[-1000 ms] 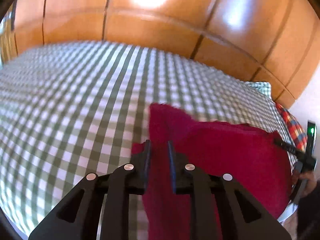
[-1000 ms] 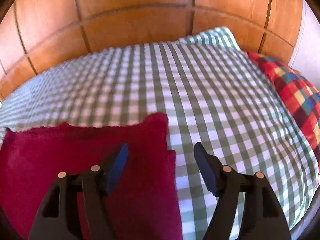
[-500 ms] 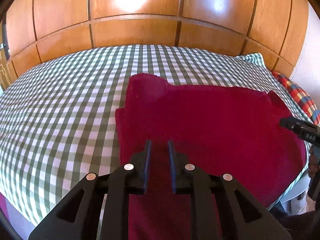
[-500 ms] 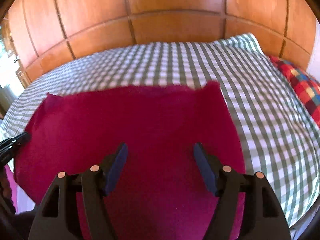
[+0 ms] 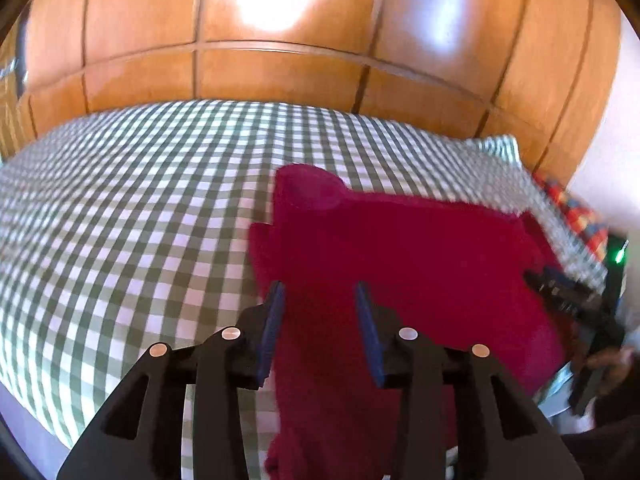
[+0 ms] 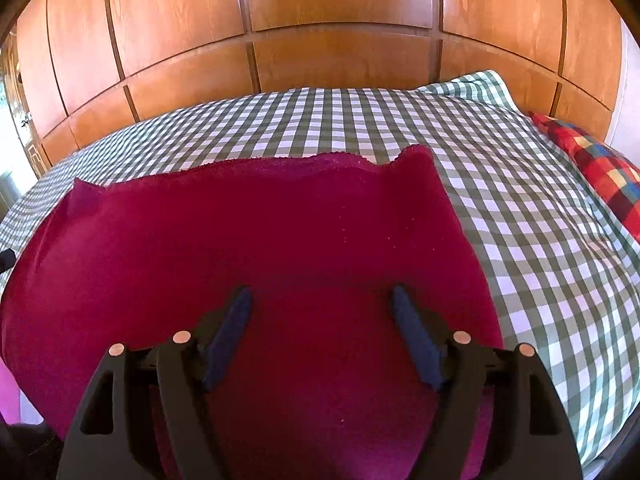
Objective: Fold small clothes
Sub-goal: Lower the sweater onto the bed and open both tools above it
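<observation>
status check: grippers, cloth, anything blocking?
Left gripper just opened, nothing held. Right gripper open, widening, empty. Dark red fleece cloth flat on green-checked bedsheet. Nothing blocking.

Left tongs [image 5: 319,300]: matte black plastic arms with triangular cut-outs, four round silver rivets across the linkage, dark blue pads [image 5: 272,330] lining the inner faces. Right tongs [image 6: 322,300]: same black build, copper-toned rivets, blue pads [image 6: 416,340]. From the left view, a green light [image 5: 619,256] glows on the right unit.

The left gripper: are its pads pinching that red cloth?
Apart. In the left wrist view the left gripper, jaws just opened, shows red cloth between its pads, gaps both sides.
</observation>
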### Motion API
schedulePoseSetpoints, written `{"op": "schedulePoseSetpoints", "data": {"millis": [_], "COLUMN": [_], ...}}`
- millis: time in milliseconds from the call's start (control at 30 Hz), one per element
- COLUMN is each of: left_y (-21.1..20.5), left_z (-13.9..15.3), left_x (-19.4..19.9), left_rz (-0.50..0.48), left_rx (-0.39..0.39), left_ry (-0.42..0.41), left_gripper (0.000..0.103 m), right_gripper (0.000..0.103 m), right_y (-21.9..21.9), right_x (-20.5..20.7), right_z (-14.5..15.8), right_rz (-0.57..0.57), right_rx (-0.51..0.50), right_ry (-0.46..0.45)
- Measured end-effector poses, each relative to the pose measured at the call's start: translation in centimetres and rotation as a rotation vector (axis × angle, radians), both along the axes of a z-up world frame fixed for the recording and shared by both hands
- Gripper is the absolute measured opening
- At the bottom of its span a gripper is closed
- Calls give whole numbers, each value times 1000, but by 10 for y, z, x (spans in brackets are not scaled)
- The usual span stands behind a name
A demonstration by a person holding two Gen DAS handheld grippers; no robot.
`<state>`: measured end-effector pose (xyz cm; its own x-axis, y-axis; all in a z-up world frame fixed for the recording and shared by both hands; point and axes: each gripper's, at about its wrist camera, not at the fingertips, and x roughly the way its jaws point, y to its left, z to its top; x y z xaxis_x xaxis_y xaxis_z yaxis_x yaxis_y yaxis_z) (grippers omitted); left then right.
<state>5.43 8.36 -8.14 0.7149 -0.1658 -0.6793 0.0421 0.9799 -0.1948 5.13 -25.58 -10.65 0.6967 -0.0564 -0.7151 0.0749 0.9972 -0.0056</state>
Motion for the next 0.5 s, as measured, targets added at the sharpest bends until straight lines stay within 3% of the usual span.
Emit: {"op": "schedulePoseSetpoints", "data": {"millis": [167,300,367,500], "left_y": [47,82,94,90], "left_z": [-8,-15,-20,-23], "left_x": [-5,-13,-13,-6], "left_rz": [34,57,80,32], "left_rx": [-243,-409,-461,-522], "left_ry": [70,63,63,71], "left_gripper": [36,36,36,36], "right_gripper": [79,84,87,88], "right_y": [-1,-2,-1,0], "right_x": [0,2,3,3], "right_z": [0,-1,-1,-2], "right_rz": [8,22,32,40], "right_rx": [24,48,52,48], "right_ry": [-3,11,15,12]}}
